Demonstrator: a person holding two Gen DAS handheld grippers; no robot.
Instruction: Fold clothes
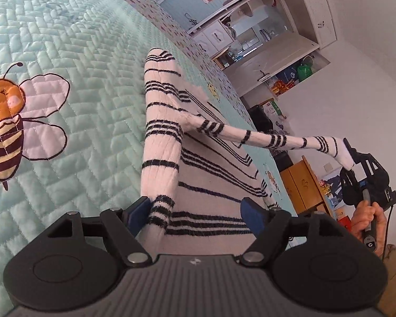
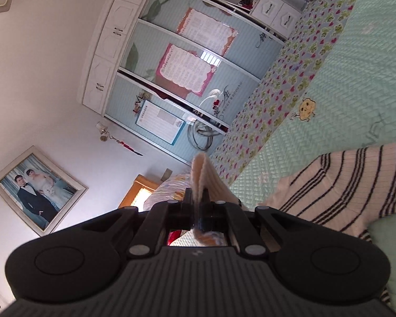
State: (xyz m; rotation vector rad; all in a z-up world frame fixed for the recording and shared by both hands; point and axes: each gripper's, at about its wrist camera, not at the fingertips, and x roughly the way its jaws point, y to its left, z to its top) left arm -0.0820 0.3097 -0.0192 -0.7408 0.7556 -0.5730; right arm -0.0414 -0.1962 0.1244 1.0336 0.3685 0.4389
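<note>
Quilted mint bedspread (image 1: 97,111) with an embroidered bee (image 1: 5,121); wide bare quilt lies to one side of the garment, the bed's edge close on the other. On it rests a white sweater (image 1: 211,185) with black stripes, long axis running away from the left gripper (image 1: 195,211), one sleeve (image 1: 161,137) folded along the body. Left gripper: fingers spread, straddling the hem. Only the left view shows the other sleeve (image 1: 272,138) stretched off the bed to the right gripper (image 1: 352,158). Only the right view shows that gripper's fingers pressed onto the cuff (image 2: 202,174), and a wardrobe (image 2: 187,60) beyond.
</note>
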